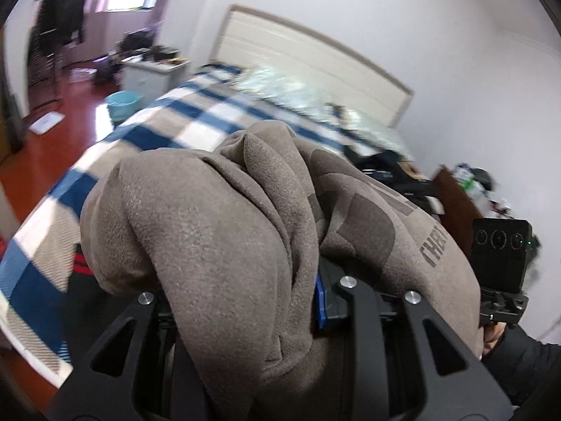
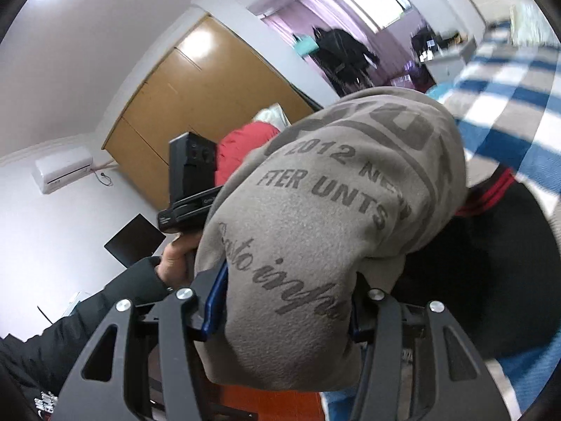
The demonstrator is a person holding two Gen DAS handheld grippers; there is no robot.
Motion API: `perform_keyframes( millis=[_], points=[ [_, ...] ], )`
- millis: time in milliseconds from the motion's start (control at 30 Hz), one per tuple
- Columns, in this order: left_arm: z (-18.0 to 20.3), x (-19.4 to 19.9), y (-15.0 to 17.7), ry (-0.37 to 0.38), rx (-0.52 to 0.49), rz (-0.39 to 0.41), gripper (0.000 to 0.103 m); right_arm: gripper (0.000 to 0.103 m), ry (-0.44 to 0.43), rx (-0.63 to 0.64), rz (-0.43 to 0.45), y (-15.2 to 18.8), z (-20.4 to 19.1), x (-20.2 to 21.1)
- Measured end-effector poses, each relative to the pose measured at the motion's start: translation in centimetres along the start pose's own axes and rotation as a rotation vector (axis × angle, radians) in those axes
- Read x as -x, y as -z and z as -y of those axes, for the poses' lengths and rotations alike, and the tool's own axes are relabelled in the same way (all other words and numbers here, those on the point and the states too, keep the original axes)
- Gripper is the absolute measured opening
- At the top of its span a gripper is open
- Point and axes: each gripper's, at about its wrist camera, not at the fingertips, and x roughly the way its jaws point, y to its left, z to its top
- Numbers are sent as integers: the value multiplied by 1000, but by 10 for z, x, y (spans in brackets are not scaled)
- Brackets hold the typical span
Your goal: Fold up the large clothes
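A grey-brown sweatshirt (image 1: 217,217) with dark printed lettering hangs bunched in the air over the bed. My left gripper (image 1: 242,301) is shut on a thick fold of it; the cloth drapes over both fingers and hides their tips. The right wrist view shows the same sweatshirt (image 2: 326,203) wedged between the blue-padded fingers (image 2: 214,301) of my right gripper (image 2: 284,305), which is shut on it. The other gripper, held by a hand in a dark sleeve, shows at the right edge of the left view (image 1: 501,252) and at the left of the right view (image 2: 191,179).
The bed with its blue, white and beige checked cover (image 1: 168,129) lies below, with a black garment with red stripes (image 2: 491,231) on it. A red garment (image 2: 245,144) lies beyond. A teal bucket (image 1: 122,105), white cabinet (image 1: 147,73), wooden wardrobe (image 2: 196,98) and red floor surround the bed.
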Motion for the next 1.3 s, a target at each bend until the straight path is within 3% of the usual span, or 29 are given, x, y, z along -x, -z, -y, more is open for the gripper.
perform_keyframes(
  millis=[133,233,367,500,567,600,667,767,933,1033,1200,1300],
  points=[
    [-64,-51,32,-50,76,-53,29,53,77,-93,-88,30,77,-40],
    [-94,-90,65,-51,127,-94,30,57,106,-191,-98,58,136,-29],
    [-118,-105,87,-35,182,-111,47,66,107,-261,-92,76,173,-8],
    [-117,-109,92,-47,205,-145,55,78,160,-237,-119,74,157,-2],
    [-121,-97,91,-53,216,-143,75,82,188,-248,-105,68,145,15],
    [-121,-89,92,-69,199,-141,79,89,204,-228,-65,64,134,31],
    [-118,-71,97,-80,174,-145,83,93,226,-175,0,60,116,52],
    [-110,-42,99,-95,151,-132,87,99,184,-118,80,55,85,67],
    [-106,4,102,-105,173,-77,91,99,164,-44,12,60,44,0],
    [-102,20,101,-92,194,-51,91,99,199,-66,-48,79,43,-53],
    [-87,32,87,-21,220,2,91,99,291,-136,-113,112,64,-103],
    [-71,15,73,36,216,0,91,99,288,-92,-50,121,65,-100]
  ],
)
